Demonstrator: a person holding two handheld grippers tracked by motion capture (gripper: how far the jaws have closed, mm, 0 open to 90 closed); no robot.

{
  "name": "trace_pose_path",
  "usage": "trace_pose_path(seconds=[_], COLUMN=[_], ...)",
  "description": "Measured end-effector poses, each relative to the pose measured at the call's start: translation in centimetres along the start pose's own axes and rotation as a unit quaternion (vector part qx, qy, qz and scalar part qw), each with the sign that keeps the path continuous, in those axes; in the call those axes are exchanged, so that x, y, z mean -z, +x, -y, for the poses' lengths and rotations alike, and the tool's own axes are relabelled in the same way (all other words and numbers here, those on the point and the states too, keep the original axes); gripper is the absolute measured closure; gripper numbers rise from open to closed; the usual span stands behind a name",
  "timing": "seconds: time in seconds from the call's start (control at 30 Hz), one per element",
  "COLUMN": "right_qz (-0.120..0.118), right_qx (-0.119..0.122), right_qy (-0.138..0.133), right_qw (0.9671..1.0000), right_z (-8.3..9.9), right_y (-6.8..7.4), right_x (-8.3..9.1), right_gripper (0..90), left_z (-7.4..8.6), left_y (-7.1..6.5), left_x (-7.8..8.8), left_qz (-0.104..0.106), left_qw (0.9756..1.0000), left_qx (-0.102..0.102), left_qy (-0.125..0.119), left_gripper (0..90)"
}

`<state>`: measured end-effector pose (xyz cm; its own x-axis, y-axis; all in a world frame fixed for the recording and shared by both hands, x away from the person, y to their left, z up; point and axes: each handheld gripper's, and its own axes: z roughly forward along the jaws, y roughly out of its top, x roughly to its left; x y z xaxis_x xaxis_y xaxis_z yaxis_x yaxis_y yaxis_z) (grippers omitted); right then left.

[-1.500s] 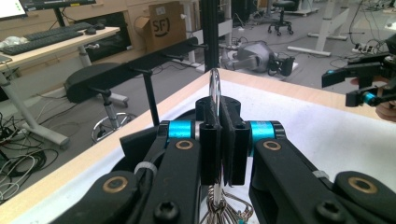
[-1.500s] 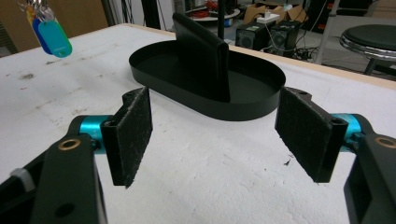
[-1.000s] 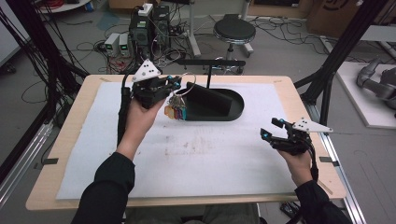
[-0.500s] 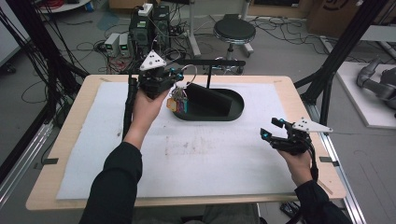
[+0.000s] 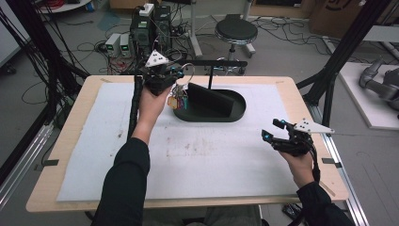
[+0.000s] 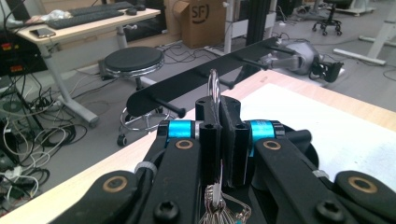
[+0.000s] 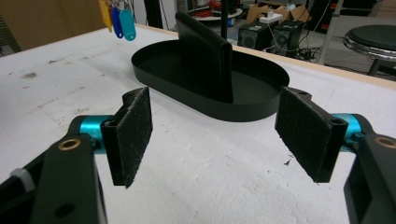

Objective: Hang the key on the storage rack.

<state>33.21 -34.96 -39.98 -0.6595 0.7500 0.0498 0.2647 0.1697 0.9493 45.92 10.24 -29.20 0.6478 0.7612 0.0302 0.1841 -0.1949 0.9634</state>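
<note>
My left gripper (image 5: pixel 181 74) is shut on a metal key ring (image 5: pixel 188 71); a bunch of coloured tags (image 5: pixel 178 100) hangs below it. It is raised over the far left end of the black oval tray (image 5: pixel 237 115), close to a black peg rack (image 5: pixel 221 62). In the left gripper view the key ring (image 6: pixel 214 87) stands up between the closed jaws, just short of the peg rack (image 6: pixel 205 74). My right gripper (image 5: pixel 272 130) is held above the mat at the right. Its jaws stand open around nothing, with both pads (image 7: pixel 133 130) bare, and it (image 7: pixel 219 128) faces the tray (image 7: pixel 254 109) and the tags (image 7: pixel 122 21).
A white mat (image 5: pixel 197 155) covers the wooden table (image 5: pixel 75 127). An upright black divider (image 5: pixel 214 100) rises inside the tray. Behind the table are a round stool (image 5: pixel 236 31), electronics boxes (image 5: pixel 150 26) and floor cables. Black frame posts (image 5: pixel 350 49) stand at the right.
My left hand has carried the key ring away from the person and a little right, closer to the peg rack. The right hand has stayed in place.
</note>
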Motion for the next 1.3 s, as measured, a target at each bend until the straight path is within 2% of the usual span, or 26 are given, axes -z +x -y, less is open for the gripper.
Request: trace_pose_path(seconds=[0.47,0.57,0.87,1.07,1.3], right_qz=[0.002,0.003,0.005,0.006,0.010], right_qx=[0.000,0.000,-0.003,-0.002,-0.006], right_qy=[0.001,0.000,0.001,0.002,0.002], right_qw=[1.0000,1.0000,1.0000,1.0000,0.9999], right_z=[0.1,0.1,0.2,0.2,0.4], right_y=[-0.1,-0.2,-0.3,-0.3,-0.5], right_x=[0.2,0.3,0.4,0.5,0.9], right_gripper=[27.9,27.9,27.9,27.9,27.9], left_z=[1.3,1.6,2.5,2.9,3.5], left_y=[1.4,1.5,1.8,2.1,2.4], left_x=[-1.7,-2.0,-2.7,-2.9,-3.3], left_qz=[-0.011,-0.007,-0.014,-0.021,-0.031], left_qw=[0.9993,0.9989,0.9984,0.9981,0.9974], left_qx=[0.035,0.046,0.054,0.058,0.062], left_qy=[0.002,0.002,0.009,0.006,0.018], left_gripper=[86.3,86.3,86.3,86.0,83.0])
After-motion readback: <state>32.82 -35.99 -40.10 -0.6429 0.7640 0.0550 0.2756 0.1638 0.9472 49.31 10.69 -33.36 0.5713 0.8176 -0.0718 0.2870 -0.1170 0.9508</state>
